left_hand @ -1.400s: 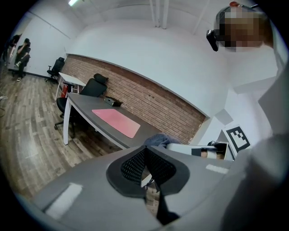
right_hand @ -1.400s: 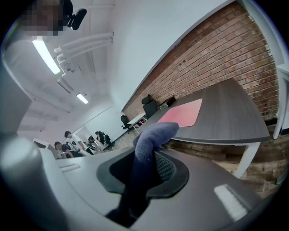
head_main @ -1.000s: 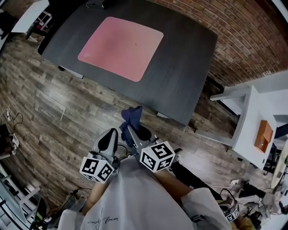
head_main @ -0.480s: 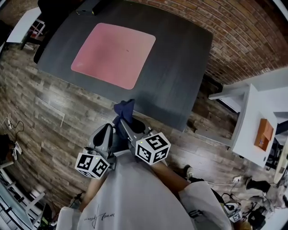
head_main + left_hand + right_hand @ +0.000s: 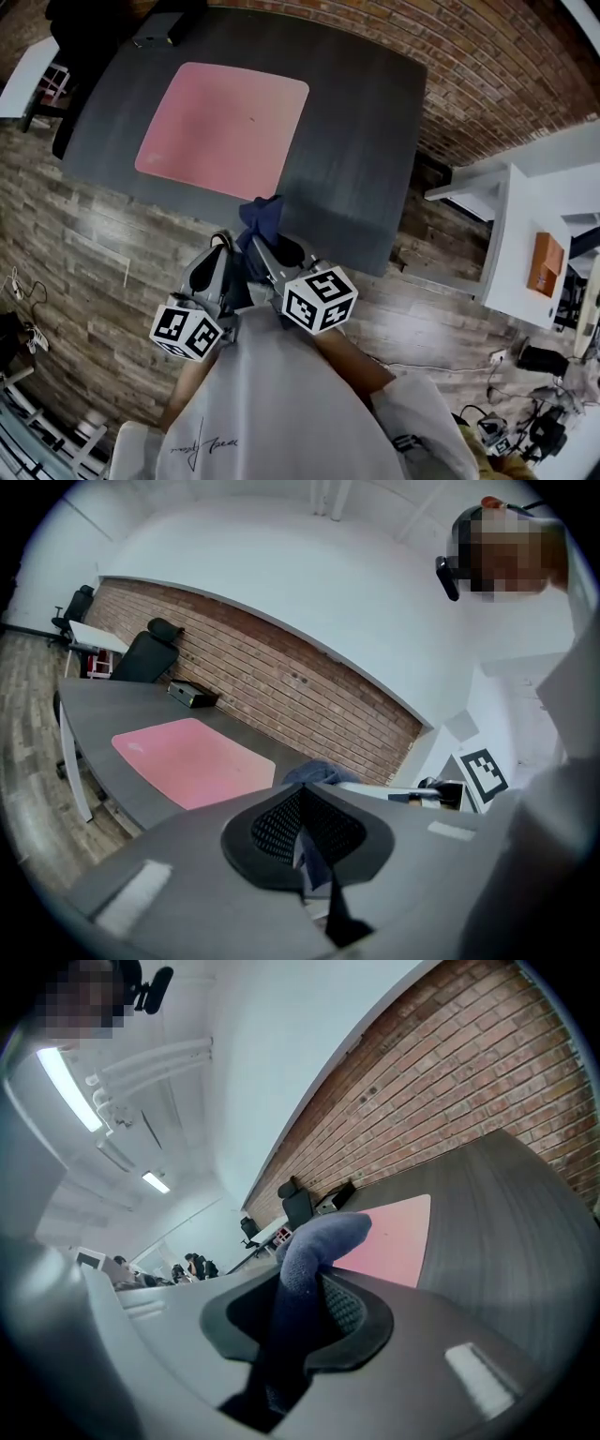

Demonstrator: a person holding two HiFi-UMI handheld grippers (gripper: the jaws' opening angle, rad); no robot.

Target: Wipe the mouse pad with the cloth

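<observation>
Fingers of the right gripper [image 5: 257, 246] clamped on the dark blue cloth [image 5: 263, 216], which pokes past them; left gripper [image 5: 221, 246] fingers together, nothing held that we see; pink mouse pad [image 5: 223, 128] lies well ahead on the grey bench [image 5: 361, 141], bare; we judge this the approach, wiping not begun; next calls for reaching forward, pressing cloth flat on pad; plank floor [image 5: 84, 272], brick wall [image 5: 487, 75] beyond.

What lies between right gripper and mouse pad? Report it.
Head view: only the cloth the right gripper clamps, then bare desk before the mouse pad.
</observation>
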